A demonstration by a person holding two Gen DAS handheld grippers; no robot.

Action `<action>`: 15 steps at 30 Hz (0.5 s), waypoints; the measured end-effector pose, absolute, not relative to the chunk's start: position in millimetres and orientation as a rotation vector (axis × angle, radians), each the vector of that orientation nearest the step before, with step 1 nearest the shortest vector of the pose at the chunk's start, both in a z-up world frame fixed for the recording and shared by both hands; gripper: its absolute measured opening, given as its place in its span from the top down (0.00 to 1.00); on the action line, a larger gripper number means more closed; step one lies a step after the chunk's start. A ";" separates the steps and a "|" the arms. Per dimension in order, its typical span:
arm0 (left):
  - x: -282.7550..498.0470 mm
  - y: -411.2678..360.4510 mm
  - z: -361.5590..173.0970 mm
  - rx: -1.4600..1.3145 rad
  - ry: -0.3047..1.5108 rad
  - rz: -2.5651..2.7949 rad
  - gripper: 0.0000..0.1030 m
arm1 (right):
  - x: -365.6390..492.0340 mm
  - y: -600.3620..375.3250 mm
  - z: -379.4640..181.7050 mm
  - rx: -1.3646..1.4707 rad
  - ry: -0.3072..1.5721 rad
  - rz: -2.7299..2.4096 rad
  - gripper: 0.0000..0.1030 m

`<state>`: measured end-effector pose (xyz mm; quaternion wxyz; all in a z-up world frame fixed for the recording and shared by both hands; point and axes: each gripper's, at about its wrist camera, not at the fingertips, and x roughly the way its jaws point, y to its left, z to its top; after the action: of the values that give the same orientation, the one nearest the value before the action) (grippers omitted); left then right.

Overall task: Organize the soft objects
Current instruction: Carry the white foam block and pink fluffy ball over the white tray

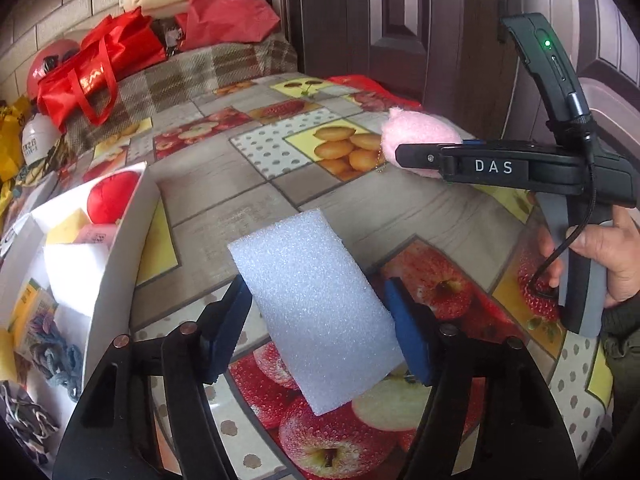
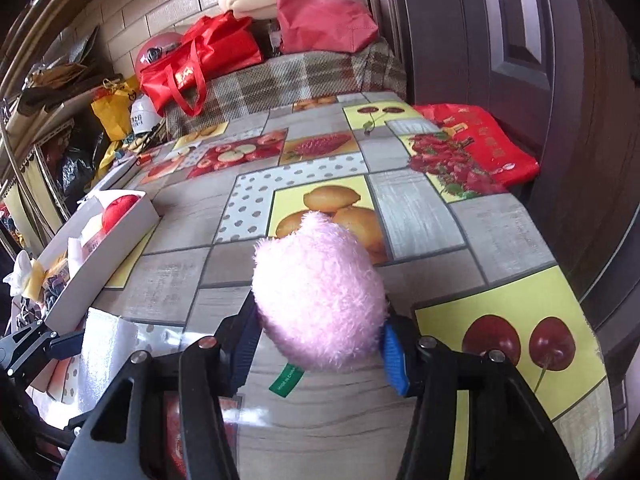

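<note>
While clamped on soft things, hovered above the fruit-print tablecloth (image 2: pixel 420 216).
Left gripper (image 1: pixel 316 320): jaws closed against the white foam block (image 1: pixel 316 308), tilted, near centre. Right gripper (image 2: pixel 320 340): jaws pinched on the pink plush toy (image 2: pixel 320 300), farther right. White box (image 1: pixel 120 240) at left held a red plush (image 1: pixel 110 200).

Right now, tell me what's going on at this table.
A person is sorting soft things with a handheld gripper in each hand. The left gripper holds a white foam block between its fingers above the fruit-print tablecloth. The right gripper is clamped on a pink plush toy. A white box at the left already contains a red plush ball and other soft items; neither held thing is in it yet.
</note>
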<state>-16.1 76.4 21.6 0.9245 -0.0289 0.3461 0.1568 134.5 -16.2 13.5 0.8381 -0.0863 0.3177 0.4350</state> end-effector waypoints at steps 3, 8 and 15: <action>-27.0 61.0 31.9 0.017 0.628 0.326 0.34 | 121.7 -25.0 23.7 -0.154 0.577 0.928 0.48; -43.3 47.3 41.2 0.104 0.540 0.340 0.34 | 106.6 -31.0 28.9 -0.111 0.534 0.954 0.47; -69.6 55.6 48.4 0.105 0.472 0.372 0.34 | 80.5 -37.0 33.4 -0.093 0.467 0.960 0.47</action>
<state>-69.6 55.6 48.4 0.9538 0.0517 0.2325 0.1833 80.5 -37.0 33.4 0.8598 -0.0443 0.2225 0.4575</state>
